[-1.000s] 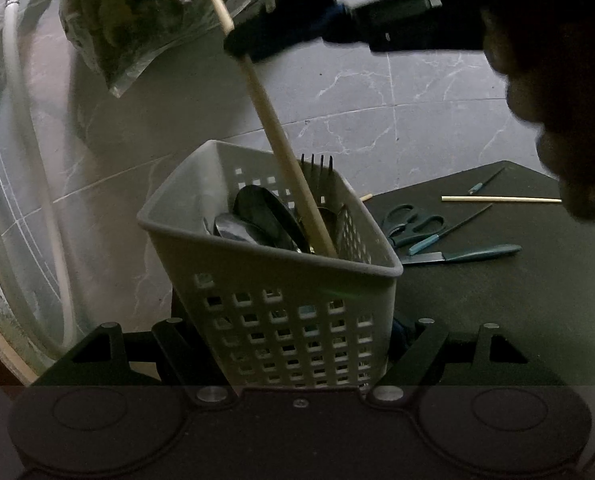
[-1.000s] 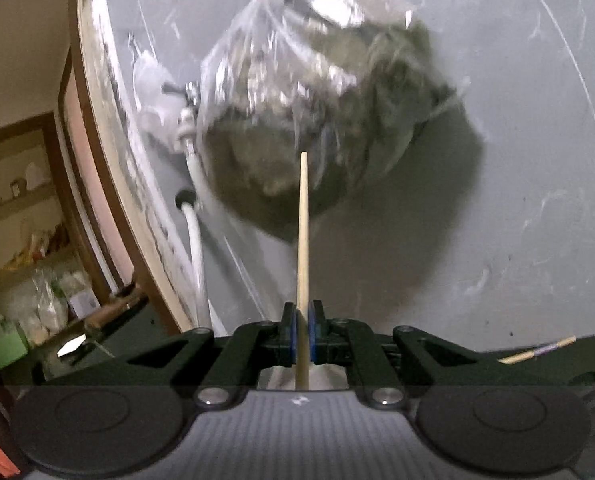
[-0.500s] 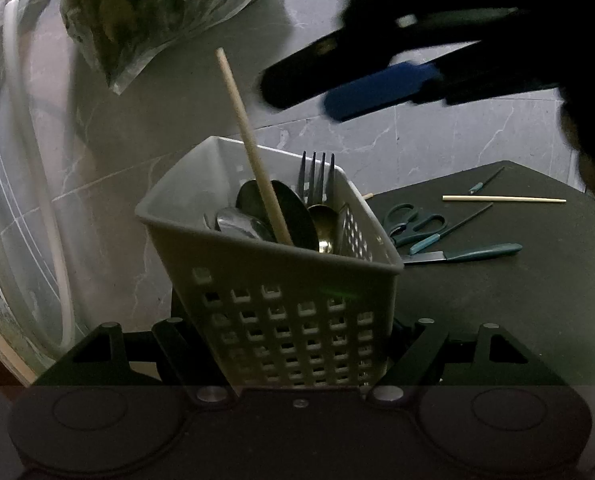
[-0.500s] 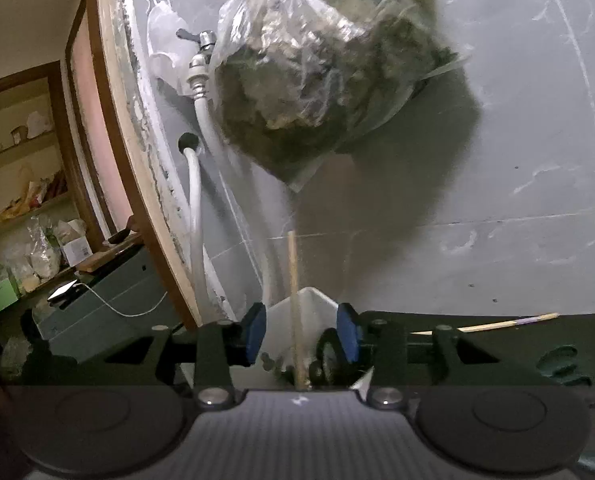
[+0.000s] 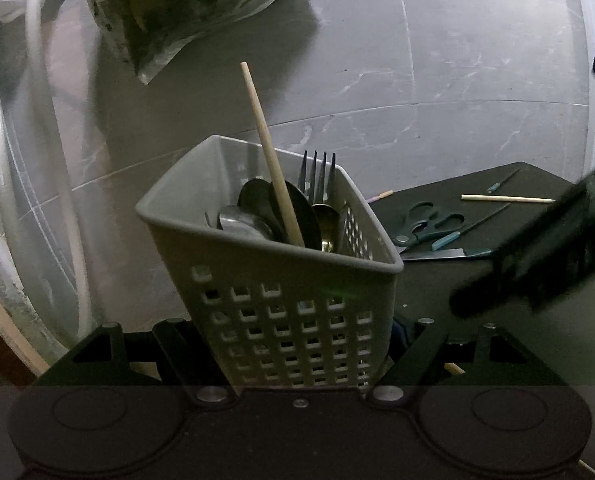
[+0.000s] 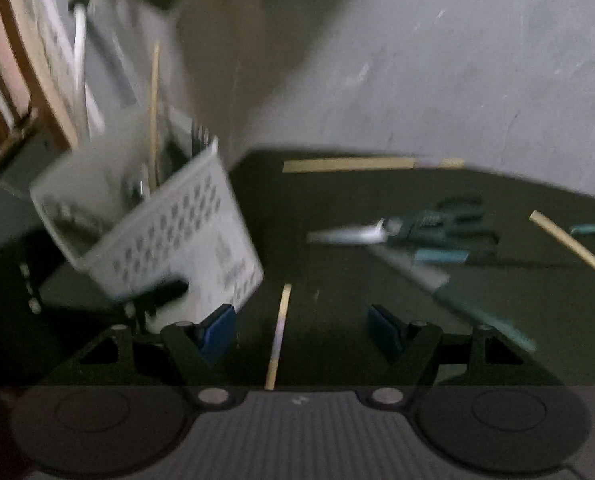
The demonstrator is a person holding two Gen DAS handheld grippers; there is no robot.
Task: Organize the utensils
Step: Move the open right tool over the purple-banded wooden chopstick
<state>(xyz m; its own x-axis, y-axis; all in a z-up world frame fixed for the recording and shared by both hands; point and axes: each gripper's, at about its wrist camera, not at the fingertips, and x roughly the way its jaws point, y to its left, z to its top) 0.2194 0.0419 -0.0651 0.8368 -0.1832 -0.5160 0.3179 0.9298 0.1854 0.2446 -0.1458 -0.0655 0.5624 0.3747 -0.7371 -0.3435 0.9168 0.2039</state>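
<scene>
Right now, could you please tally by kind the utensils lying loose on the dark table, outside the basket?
Chopsticks: 3
Thin teal-handled tools: 2
Scissors: 1
Knife: 1
Total: 7, all outside the basket

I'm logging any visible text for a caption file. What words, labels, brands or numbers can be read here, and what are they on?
No text can be read in either view.
Utensil basket: faint dark marks, maybe embossed lettering, on the side wall facing the right wrist camera, too blurred to read.
Right claw housing: a small pale mark on the ribbed panel, too small to tell.
Scissors, knife, chopsticks: no markings visible.
</scene>
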